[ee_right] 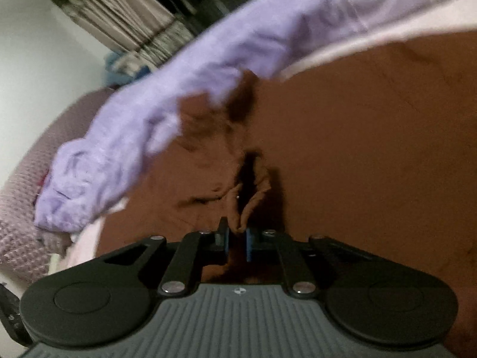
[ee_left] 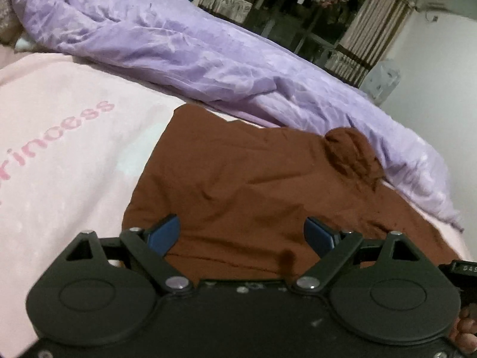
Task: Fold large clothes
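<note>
Right tongs [ee_right: 237,238] pinch a raised fold of the brown garment [ee_right: 357,149]; left tongs [ee_left: 241,232] gape wide above it, gripping nothing. It lies rumpled on a pink sheet [ee_left: 59,164], its far edge against the lilac quilt [ee_left: 179,53], the sheet bare to the left.

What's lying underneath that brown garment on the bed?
The brown garment lies on a pale pink cover printed with pink letters. The cover shows around its edges; the part directly beneath the garment is hidden.
</note>
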Action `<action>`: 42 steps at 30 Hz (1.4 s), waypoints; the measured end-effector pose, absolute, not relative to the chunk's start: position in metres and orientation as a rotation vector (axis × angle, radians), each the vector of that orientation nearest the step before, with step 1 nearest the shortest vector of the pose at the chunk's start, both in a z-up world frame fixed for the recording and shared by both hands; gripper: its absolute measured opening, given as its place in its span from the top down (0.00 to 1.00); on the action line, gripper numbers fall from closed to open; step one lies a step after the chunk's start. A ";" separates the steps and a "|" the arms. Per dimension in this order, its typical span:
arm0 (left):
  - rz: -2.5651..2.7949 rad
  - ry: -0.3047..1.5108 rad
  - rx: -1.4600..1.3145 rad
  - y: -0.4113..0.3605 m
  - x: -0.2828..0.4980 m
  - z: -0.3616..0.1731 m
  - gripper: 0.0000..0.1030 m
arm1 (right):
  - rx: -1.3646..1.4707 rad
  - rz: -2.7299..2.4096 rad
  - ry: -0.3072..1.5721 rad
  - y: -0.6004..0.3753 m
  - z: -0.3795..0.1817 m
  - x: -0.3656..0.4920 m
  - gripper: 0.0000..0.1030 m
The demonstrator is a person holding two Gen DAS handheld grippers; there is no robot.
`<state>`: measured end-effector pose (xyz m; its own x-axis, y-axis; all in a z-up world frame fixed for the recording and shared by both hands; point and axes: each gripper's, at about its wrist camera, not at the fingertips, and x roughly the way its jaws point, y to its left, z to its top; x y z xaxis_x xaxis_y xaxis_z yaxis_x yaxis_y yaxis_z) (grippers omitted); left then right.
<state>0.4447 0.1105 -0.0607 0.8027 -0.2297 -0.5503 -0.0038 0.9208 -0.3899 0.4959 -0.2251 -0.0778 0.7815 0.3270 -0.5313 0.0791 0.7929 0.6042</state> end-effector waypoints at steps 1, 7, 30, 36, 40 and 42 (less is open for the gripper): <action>-0.125 0.623 -0.364 0.109 0.444 -0.061 0.11 | 0.652 0.139 0.679 -0.226 -0.085 0.496 0.87; -0.131 0.634 -0.339 0.109 0.441 -0.049 0.12 | 0.590 0.084 0.644 -0.226 -0.076 0.480 0.65; -0.123 0.628 -0.236 0.084 0.455 -0.071 0.11 | 0.356 0.115 0.600 -0.184 -0.075 0.491 0.66; -0.132 0.629 -0.210 0.081 0.453 -0.062 0.11 | 0.465 0.111 0.619 -0.202 -0.058 0.480 0.58; -0.117 0.600 -0.269 0.093 0.439 -0.044 0.11 | 0.635 0.110 0.511 -0.266 -0.037 0.434 0.44; -0.117 0.598 -0.273 0.096 0.431 -0.040 0.11 | 0.634 0.021 0.465 -0.305 -0.032 0.405 0.43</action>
